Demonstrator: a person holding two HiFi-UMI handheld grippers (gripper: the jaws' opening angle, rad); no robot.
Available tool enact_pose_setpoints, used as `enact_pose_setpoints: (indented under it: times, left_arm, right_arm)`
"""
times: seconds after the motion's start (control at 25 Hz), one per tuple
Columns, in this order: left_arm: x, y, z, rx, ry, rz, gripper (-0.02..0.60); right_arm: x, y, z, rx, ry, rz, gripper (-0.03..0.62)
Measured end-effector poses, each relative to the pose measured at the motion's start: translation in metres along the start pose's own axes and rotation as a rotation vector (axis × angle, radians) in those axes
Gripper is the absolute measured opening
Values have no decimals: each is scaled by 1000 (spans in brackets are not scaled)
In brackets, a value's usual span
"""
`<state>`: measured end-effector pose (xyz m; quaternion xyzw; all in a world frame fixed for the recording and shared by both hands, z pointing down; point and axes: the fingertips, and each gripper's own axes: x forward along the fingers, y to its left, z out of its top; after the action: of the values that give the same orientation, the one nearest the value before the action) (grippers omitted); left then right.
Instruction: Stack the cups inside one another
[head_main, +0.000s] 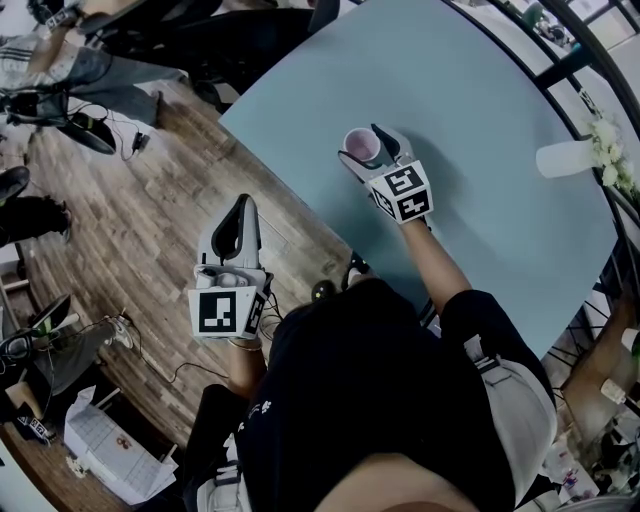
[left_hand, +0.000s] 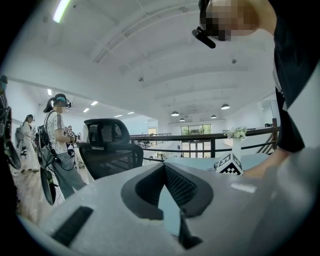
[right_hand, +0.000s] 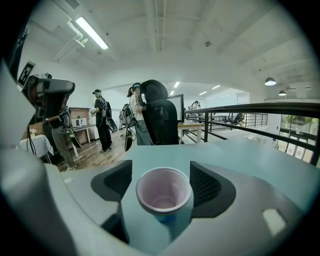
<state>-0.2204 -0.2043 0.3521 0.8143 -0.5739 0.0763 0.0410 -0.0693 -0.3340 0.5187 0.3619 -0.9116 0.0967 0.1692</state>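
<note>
Right gripper (head_main: 366, 152) over the light blue round table (head_main: 480, 90), jaws closed on a cup stack (head_main: 360, 146). In the right gripper view, stack (right_hand: 164, 192) upright between the two dark ribbed pads (right_hand: 204, 186), both pads at its rim. Pale pink inside, a second rim showing just under the top one, lower part blue. No print legible on the cups.

Left gripper (head_main: 243, 207) off the table edge, above the wood floor (head_main: 130, 200). Jaws together at the tips, nothing held; table surface seen through the slit between the pads (left_hand: 182, 187) in the left gripper view.

Marker cubes (head_main: 403, 192) on both grippers: black-and-white square patterns only, no words.

White vase (head_main: 565, 158) with white flowers (head_main: 608, 150) near the table's far right rim, well apart from the stack. Black mesh office chair (left_hand: 110, 150) beyond the table.
</note>
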Motion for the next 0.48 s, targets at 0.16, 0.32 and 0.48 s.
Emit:
enact_pose_setpoints:
  times: [0.16, 0.32, 0.48]
  left_arm:
    - [2, 2, 1, 0, -7, -22, -8]
    - [6, 2, 3, 2, -15, -51, -8]
    - [10, -4, 2, 5, -20, -95, -8]
  right_arm:
    - [-11, -1, 18, 2, -49, -31, 342]
    - [-26, -2, 32, 18, -89, -62, 271]
    - [-45, 0, 43, 25, -128, -94, 229]
